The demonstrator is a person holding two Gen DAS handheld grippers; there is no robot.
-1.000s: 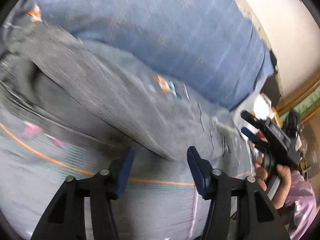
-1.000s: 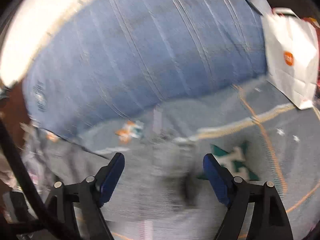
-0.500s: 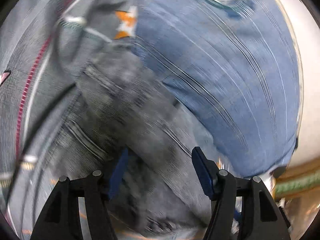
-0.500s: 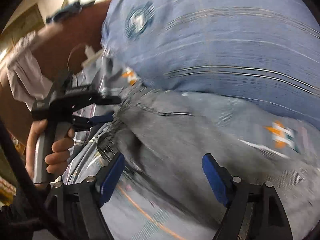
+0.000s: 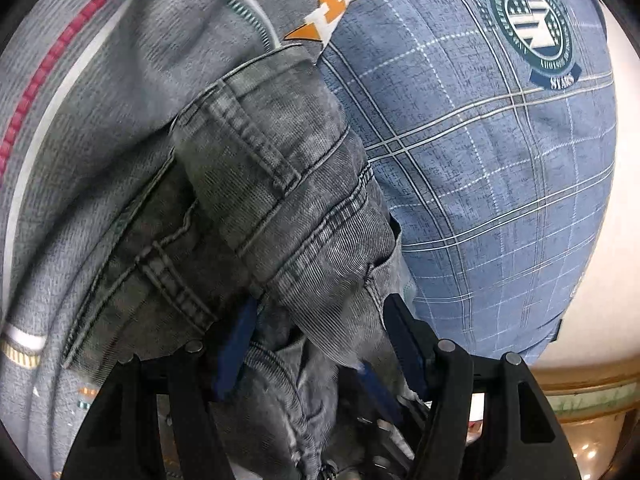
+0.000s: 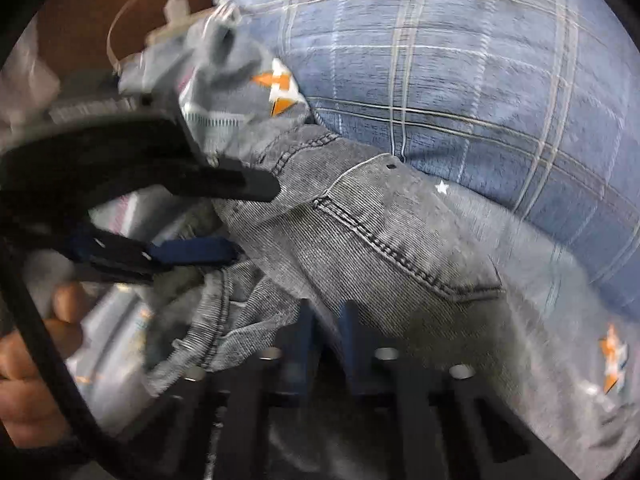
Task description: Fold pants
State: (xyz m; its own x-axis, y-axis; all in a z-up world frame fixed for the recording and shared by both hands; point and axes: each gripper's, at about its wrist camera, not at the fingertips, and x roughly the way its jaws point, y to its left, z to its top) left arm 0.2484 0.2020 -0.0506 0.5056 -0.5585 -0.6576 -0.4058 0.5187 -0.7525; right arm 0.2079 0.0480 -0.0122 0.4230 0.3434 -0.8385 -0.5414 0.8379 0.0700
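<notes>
Pants (image 5: 248,208) on grey bedspread (image 5: 100,112) beside blue pillow (image 5: 480,168); right fingers (image 6: 304,332) clenched on them, left spread.

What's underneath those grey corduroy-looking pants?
Under the grey pants lies a grey patterned bedspread, beside a blue plaid pillow. The bedspread directly beneath them is covered.
</notes>
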